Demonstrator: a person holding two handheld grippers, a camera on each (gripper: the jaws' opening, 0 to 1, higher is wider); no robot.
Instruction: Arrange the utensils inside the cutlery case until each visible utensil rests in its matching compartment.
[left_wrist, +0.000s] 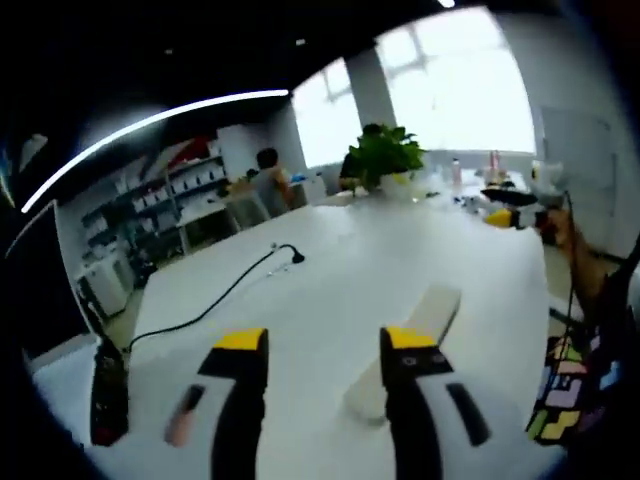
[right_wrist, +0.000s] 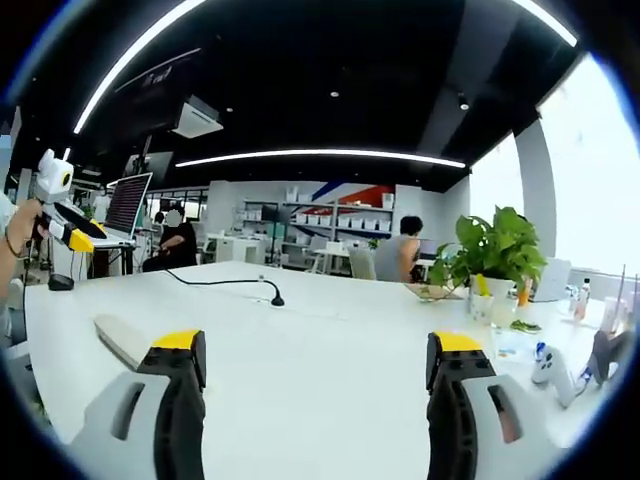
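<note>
Both the left gripper (left_wrist: 325, 350) and the right gripper (right_wrist: 315, 355) are held released, nothing grasped. The cutlery case (left_wrist: 405, 350) (closed, seemingly) lies on the white table (left_wrist: 350, 270); it could be nudged off-line by a skewed approach.

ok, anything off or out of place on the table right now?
Nothing spilled or damaged. A pale flat oblong case lies closed on the white table, with a black cable trailing across it. Both grippers hang open, empty.
</note>
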